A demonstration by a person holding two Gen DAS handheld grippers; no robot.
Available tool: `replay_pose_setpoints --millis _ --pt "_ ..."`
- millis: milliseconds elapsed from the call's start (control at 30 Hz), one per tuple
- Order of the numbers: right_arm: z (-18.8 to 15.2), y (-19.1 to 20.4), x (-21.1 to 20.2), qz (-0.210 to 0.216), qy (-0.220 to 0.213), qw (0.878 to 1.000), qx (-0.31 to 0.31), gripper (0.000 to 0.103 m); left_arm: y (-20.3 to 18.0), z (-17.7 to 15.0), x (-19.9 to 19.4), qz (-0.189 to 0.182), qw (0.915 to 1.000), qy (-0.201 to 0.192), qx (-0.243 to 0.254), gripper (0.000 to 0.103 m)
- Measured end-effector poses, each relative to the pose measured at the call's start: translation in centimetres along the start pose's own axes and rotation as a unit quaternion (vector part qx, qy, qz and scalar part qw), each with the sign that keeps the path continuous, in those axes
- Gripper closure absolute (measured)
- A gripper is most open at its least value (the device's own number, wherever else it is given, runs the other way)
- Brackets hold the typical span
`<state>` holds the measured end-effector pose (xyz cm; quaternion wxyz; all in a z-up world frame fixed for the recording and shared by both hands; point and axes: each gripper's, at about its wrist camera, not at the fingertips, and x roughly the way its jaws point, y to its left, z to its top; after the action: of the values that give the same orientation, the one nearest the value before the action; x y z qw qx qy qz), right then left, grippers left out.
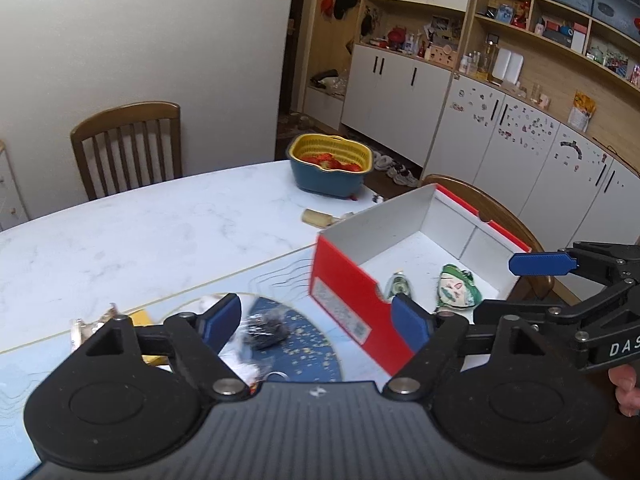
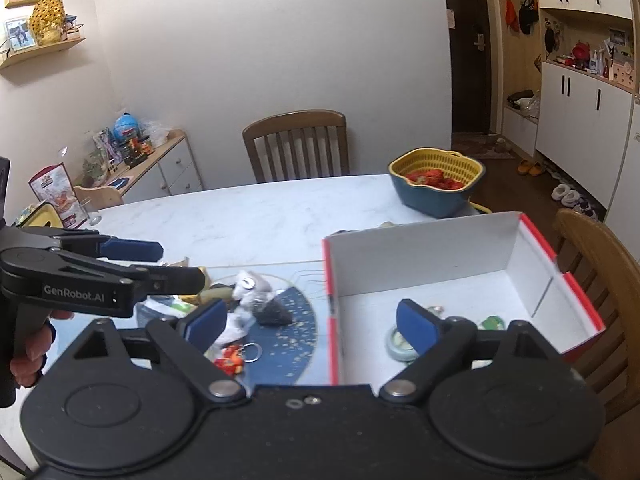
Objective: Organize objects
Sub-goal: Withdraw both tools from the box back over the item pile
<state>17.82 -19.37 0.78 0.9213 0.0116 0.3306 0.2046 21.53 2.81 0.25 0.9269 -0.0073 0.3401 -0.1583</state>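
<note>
A red shoebox (image 1: 352, 304) with a white inside (image 2: 460, 256) stands open on the table. In it lie a green-and-white trinket (image 1: 454, 286) and a small round one (image 1: 400, 285), both also partly visible in the right wrist view (image 2: 493, 322). Left of the box, a dark pyramid bag (image 2: 272, 312), a red keychain (image 2: 229, 362) and a grey pouch (image 2: 250, 284) lie on a blue mat (image 2: 296, 336). My left gripper (image 1: 316, 322) is open above the mat and box corner. My right gripper (image 2: 312, 322) is open over the box's left wall.
A yellow-and-blue basket (image 1: 330, 168) with red items stands at the table's far end. Wooden chairs (image 1: 128, 144) stand behind the table and beside the box (image 2: 600, 280). A small roll (image 1: 318, 218) lies behind the box.
</note>
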Motion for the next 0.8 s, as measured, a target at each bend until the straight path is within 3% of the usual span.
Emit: replay_pose_setpoints --millis 333,367,433,467,800 --pt "-0.7 4.3 0.5 0.01 -0.011 1.0 0.005 0.004 4.2 -1.8 -2.5 0.012 0.9997 -0.012 -0.018 0.018" --pt "-0.7 4.7 0.6 0.011 -0.011 1.0 0.005 0.004 4.7 -2.0 -2.7 0.012 0.9997 -0.014 -0.019 0.016" --pt "-0.8 5.6 0.7 0.011 -0.01 1.0 0.003 0.004 5.5 -2.4 -3.2 0.014 0.9995 -0.018 -0.02 0.002" --pt "-0.9 6.0 0.9 0.01 -0.01 1.0 0.003 0.004 5.9 -2.7 -3.5 0.016 0.9994 -0.023 -0.021 0.001" --pt "-1.8 9.0 2.5 0.007 0.005 1.0 -0.001 0.004 10.2 -5.7 -4.3 0.016 0.9981 -0.05 -0.033 0.0"
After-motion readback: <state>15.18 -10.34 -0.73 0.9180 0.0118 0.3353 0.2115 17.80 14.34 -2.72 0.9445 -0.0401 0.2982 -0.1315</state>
